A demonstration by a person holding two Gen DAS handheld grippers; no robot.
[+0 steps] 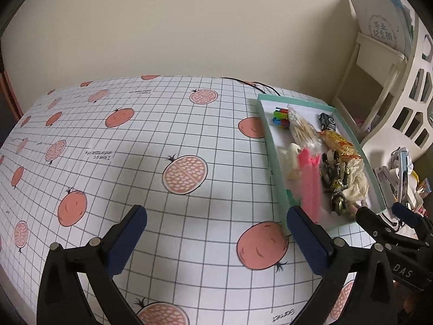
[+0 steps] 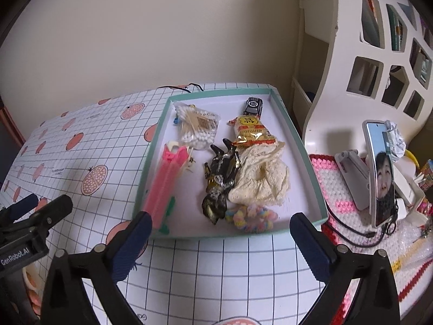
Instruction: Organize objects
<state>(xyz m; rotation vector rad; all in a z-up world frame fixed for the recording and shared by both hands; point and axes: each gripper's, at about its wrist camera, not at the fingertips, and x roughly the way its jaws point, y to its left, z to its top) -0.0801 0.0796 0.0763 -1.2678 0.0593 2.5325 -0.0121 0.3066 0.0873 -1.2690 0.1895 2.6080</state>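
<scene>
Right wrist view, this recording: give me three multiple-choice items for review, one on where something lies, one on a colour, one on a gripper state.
1. Where does the toy car lie in the tray?
A. at the far end, near the wall
B. at the near edge, by the grippers
C. outside it, on the tablecloth

2. What colour is the long ribbed item along the tray's left side?
A. blue
B. pink
C. black

3. How do the jaws of the right gripper stand?
A. shut on the cotton swabs
B. shut on nothing
C. open, holding nothing

Answers:
1 A, the car sits beyond the yellow snack packet, closest to the tray's far wall.
2 B, it is bright pink beside the bag of cotton swabs.
3 C, its jaws are spread wide with only tablecloth and tray between them.
</scene>
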